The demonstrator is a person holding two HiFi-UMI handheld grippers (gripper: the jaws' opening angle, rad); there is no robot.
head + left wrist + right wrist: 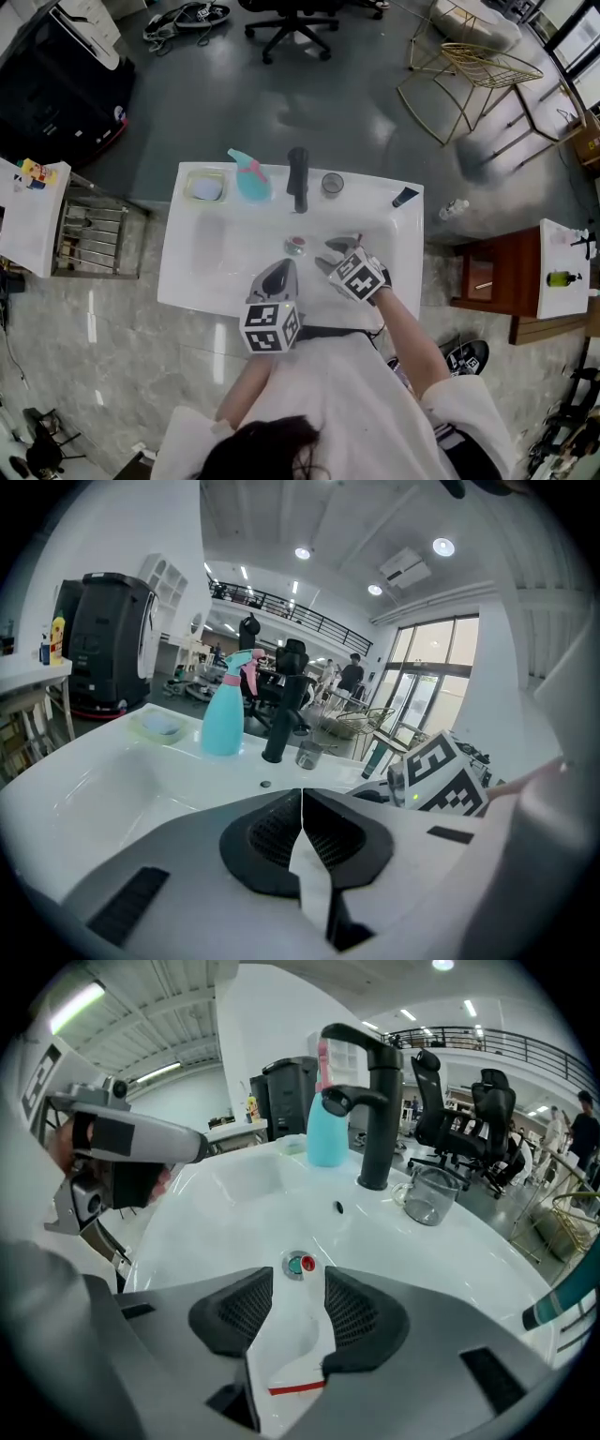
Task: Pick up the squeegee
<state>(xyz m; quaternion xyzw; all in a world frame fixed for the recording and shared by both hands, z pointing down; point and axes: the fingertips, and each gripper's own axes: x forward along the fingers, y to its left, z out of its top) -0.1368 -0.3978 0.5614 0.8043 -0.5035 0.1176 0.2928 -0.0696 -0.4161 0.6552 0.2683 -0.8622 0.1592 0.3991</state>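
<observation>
I make out no clear squeegee. A white strip with a red line (292, 1384) shows low between my right gripper's jaws; I cannot tell what it is. My right gripper (298, 1277) (339, 251) is open over the white sink basin (202, 272), with the red-and-green drain (299, 1264) in the gap between its pads. Beside it, nearer the basin's front edge, my left gripper (278, 274) (301, 794) is shut, pads meeting, with nothing between them. The right gripper's marker cube (441, 775) sits just to its right.
Along the sink's back edge stand a soap dish (205, 187), a teal spray bottle (251, 176), a black faucet (298, 176), a glass (332, 183) and a dark tube (405, 196). A rack (89, 239) flanks the sink on the left and a wooden stand (487, 277) on the right.
</observation>
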